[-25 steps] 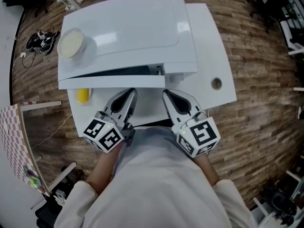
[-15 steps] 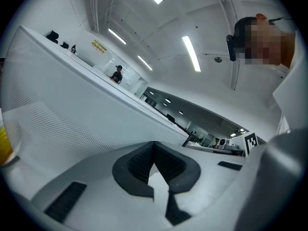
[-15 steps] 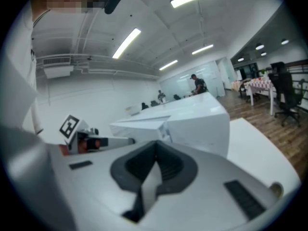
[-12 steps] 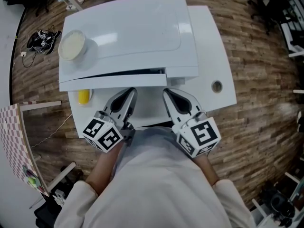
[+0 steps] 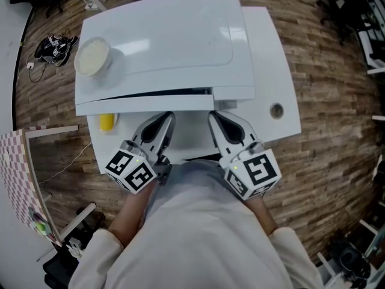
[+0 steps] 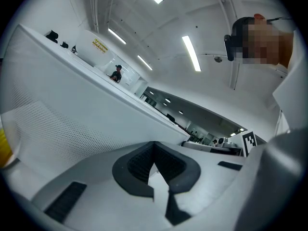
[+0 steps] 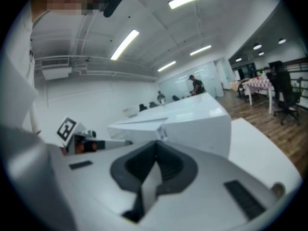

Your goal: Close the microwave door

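Observation:
A white microwave point(image 5: 162, 38) stands on a white table point(image 5: 267, 71), seen from above. Its door point(image 5: 144, 104) is almost closed, with a thin dark gap along the top edge that widens toward the right. My left gripper point(image 5: 165, 118) and right gripper point(image 5: 215, 116) are held side by side just in front of the door, apart from it, both shut and empty. In the left gripper view the door's perforated white face point(image 6: 72, 109) rises beyond the left gripper point(image 6: 155, 165). The right gripper view has the microwave point(image 7: 192, 119) beyond the right gripper point(image 7: 155, 165).
A cream round bowl point(image 5: 91, 56) sits on the microwave's top at the left. A yellow object point(image 5: 106, 121) lies on the table under the door's left end. The table has a cable hole point(image 5: 276, 109) at the right. Shoes point(image 5: 51, 50) lie on the wooden floor.
The gap between the microwave door and its body has narrowed. Both grippers have stayed where they were.

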Tool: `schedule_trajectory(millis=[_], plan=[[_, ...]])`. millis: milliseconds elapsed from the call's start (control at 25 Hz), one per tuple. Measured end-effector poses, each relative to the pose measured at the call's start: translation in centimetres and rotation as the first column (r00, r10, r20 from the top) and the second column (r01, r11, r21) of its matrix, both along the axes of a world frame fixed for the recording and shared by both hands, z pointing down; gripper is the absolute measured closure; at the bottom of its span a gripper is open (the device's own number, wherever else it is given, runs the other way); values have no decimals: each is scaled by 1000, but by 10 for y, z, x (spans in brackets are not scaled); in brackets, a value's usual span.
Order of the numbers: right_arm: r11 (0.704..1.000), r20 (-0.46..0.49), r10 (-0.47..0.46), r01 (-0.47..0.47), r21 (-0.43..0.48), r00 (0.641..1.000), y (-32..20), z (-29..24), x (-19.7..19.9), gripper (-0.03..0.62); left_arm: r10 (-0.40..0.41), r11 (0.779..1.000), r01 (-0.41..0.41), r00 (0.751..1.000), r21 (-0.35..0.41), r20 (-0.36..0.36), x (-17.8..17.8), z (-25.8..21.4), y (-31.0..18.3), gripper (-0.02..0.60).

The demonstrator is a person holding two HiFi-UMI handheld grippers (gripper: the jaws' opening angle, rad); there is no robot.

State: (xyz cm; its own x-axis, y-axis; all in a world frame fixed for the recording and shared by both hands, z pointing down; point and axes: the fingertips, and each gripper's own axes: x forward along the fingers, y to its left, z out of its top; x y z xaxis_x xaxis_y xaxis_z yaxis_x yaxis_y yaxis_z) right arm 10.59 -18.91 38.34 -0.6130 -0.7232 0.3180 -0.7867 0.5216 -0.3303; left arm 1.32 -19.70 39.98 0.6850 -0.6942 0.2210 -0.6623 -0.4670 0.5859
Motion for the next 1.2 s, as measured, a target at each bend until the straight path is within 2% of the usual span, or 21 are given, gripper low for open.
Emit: schedule_trajectory(millis=[720, 1000, 1200], plan=[[1000, 4, 26, -26, -9, 1000, -15, 0, 1, 571, -25, 1000, 25, 1000, -10, -5, 0, 1, -10, 565], [987, -15, -156, 156, 45, 988, -13, -13, -47, 571, -32, 999, 32, 999, -22, -13, 2, 1, -13, 565], [989, -6, -150, 150, 14, 989, -2, -2, -37, 571, -32, 999, 31, 999, -23, -32, 2, 0, -8, 565]])
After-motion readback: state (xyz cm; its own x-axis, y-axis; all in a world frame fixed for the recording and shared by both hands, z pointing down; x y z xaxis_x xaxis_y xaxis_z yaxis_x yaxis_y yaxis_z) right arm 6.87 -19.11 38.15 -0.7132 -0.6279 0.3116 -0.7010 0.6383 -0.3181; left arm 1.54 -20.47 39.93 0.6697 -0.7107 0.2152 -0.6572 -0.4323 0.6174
